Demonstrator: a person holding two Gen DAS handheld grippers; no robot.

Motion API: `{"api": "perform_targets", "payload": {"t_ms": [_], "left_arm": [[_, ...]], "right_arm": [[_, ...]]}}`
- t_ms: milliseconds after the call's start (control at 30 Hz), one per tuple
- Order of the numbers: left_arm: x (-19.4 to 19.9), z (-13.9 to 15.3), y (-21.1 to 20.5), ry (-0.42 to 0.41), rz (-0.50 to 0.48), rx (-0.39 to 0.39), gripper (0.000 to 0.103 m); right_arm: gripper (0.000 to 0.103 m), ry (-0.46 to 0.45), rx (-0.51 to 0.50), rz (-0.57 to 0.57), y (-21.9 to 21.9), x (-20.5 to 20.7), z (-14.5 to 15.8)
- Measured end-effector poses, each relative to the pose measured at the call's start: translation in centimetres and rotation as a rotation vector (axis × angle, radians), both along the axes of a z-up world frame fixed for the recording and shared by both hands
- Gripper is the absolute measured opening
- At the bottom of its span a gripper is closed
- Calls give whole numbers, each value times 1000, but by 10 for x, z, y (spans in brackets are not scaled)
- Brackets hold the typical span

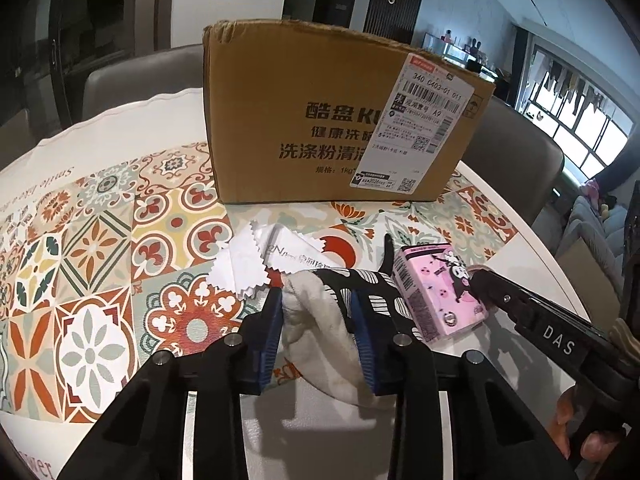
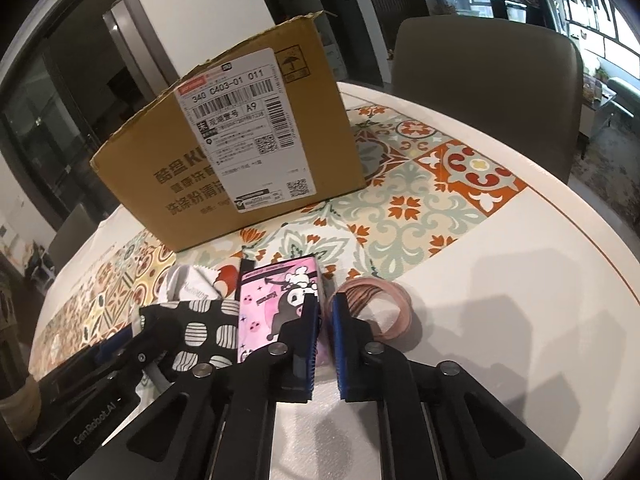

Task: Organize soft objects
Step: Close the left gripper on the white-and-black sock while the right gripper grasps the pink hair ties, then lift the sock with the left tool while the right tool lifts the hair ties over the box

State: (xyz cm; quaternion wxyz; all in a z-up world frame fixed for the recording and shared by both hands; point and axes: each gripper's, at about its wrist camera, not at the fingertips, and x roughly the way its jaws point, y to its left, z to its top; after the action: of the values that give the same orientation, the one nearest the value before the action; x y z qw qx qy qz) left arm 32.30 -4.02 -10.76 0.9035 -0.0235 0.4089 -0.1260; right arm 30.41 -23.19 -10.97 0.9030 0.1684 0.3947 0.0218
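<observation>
Left claw clamped on the black-and-white patterned cloth pouch, on the tiled-pattern bench in front of the brown cardboard box. Right claw pinched together beside the pink cartoon tissue pack, which lies right of the pouch.

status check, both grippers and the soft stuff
Left gripper shut on glove. Right gripper shut on tissue pack edge. Box behind, nothing blocking.
</observation>
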Motion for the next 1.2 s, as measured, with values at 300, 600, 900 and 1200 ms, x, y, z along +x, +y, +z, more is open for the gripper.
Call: {"api": "perform_targets", "payload": {"t_ms": [300,600,900,1200], "left_arm": [[-9,3,-6,-19,-7,25,34],[-12,1,-14,-33,-17,60,34],[-8,-2,-12,-15,-10,57,34],[-5,-4,-9,-13,-3,52,33]], "right_arm": [[43,-31,-65,-17,-4,-15,16],[53,26,-181,-39,-11,-17,15],[53,103,-203,29,-8,-6,0],[36,88,-235,81,-1,8,-5]]}}
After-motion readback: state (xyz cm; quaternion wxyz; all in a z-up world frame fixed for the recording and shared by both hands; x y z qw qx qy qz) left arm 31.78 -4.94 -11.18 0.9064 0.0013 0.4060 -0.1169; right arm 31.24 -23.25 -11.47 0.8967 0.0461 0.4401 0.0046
